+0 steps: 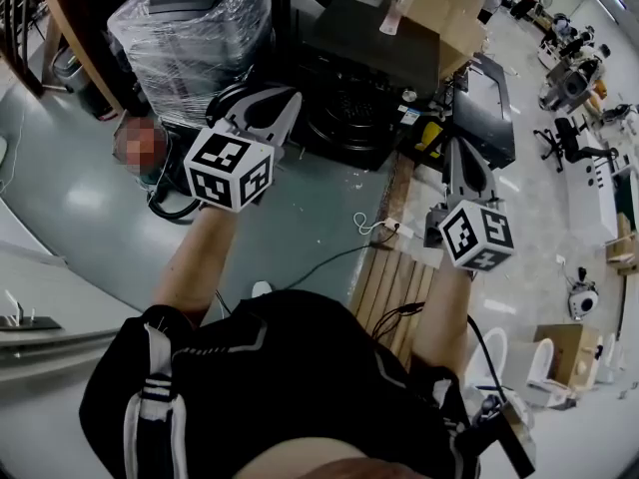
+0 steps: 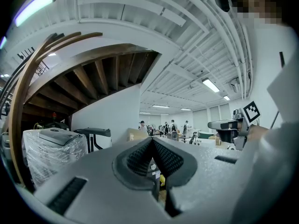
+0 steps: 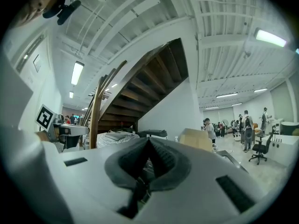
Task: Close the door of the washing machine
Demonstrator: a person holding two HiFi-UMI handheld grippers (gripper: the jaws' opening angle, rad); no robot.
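Note:
A black washing machine (image 1: 364,63) stands on the floor ahead of me, its dark front (image 1: 344,118) facing me. To its right a dark flat panel (image 1: 486,103) stands out; I cannot tell whether this is the door. My left gripper (image 1: 283,103) is held level in front of the machine's left side, jaws shut with nothing between them. My right gripper (image 1: 462,150) is short of the dark panel, also shut and empty. In the left gripper view the pads (image 2: 163,157) meet at the left gripper's tip (image 2: 152,141). The right gripper (image 3: 149,141) shows the same in its own view.
A plastic-wrapped appliance (image 1: 190,33) sits at the far left beside a wooden stair rail (image 1: 75,38). A cardboard box (image 1: 444,8) rests on the black machine. A wooden pallet (image 1: 394,282) and cables (image 1: 374,230) lie on the floor. People and office chairs (image 1: 564,138) are further right.

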